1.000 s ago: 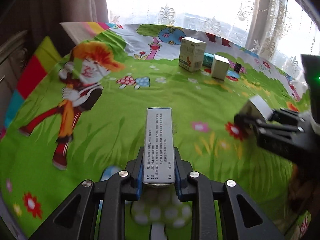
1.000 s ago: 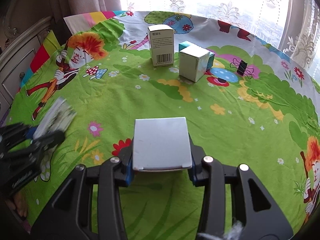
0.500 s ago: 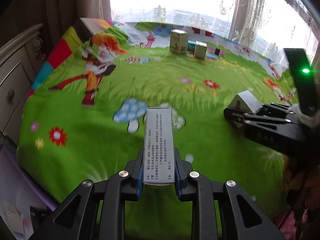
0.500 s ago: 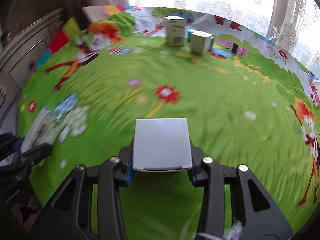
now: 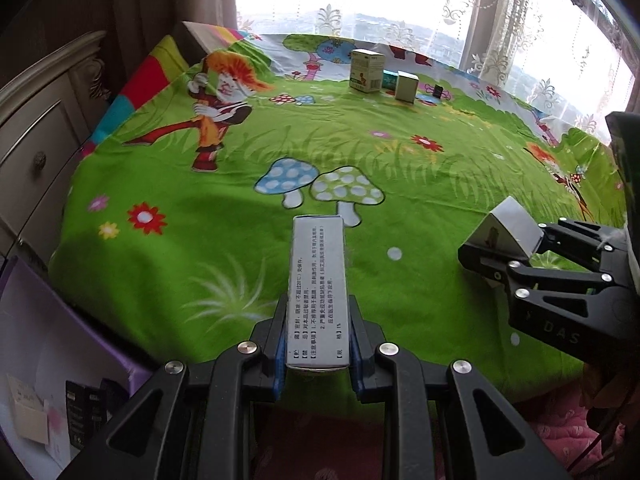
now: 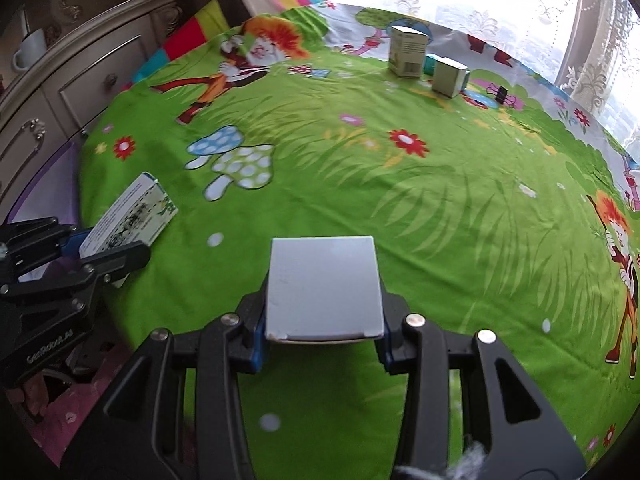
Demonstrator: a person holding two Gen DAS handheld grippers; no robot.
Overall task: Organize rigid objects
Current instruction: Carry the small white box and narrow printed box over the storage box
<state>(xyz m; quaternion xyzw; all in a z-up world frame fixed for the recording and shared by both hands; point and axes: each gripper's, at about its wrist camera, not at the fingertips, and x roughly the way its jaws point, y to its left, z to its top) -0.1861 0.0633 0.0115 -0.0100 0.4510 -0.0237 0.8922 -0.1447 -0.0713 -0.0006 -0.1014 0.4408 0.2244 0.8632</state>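
Note:
My left gripper (image 5: 318,344) is shut on a narrow printed carton (image 5: 318,280), held above the near edge of the green cartoon cloth (image 5: 400,184). The same narrow printed carton (image 6: 128,216) shows at the left of the right wrist view. My right gripper (image 6: 323,344) is shut on a wide white box (image 6: 323,288); in the left wrist view this white box (image 5: 508,228) sits at the right in the right gripper (image 5: 492,256). Far across the cloth stand a tall white box (image 5: 366,70), a teal box (image 5: 390,79) and a small white box (image 5: 406,86).
A black binder clip (image 6: 501,94) lies beyond the far boxes. A cream drawer cabinet (image 6: 80,80) with a mug (image 6: 28,50) stands along the left. Lace curtains (image 5: 520,20) cover the window behind. A purple bin (image 5: 48,360) sits below the table at the left.
Both grippers have pulled back from the far boxes toward the near edge, each still holding its box. The far boxes look much smaller now and the table's front edge has come into view.

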